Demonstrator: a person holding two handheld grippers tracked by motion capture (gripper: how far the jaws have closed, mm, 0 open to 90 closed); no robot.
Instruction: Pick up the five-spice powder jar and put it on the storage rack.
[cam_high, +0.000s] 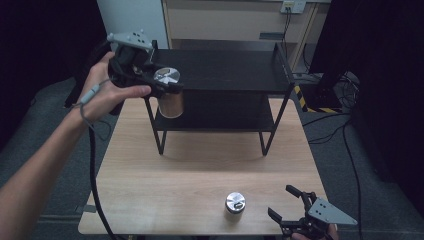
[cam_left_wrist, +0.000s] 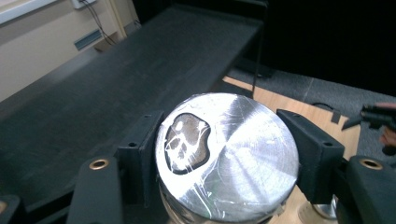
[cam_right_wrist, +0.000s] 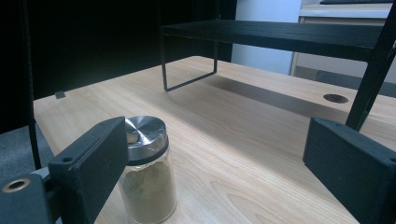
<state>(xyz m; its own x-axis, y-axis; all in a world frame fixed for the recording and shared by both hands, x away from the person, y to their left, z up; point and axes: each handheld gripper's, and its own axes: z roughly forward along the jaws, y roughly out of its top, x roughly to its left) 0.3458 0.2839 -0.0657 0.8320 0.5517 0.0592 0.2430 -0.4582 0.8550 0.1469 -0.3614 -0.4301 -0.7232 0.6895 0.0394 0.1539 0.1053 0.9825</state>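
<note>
- Wooden table (cam_high: 200, 165) w/ a black two-tier shelf (cam_high: 225, 70) at the far side, dark room around it.
- Our left gripper (cam_high: 167, 87) is clamped on a spice jar (cam_high: 170, 97), held upright, long axis vertical, at the shelf's top-left corner.
- Left gripper view shows its lid (cam_left_wrist: 229, 154): brushed metal w/ a dark shaker opening; high view adds brownish contents.
- Right gripper (cam_high: 290, 205) is spread apart, holding nothing, w/ a second jar (cam_right_wrist: 147, 172) just beside one jaw near the table's front edge.
</note>
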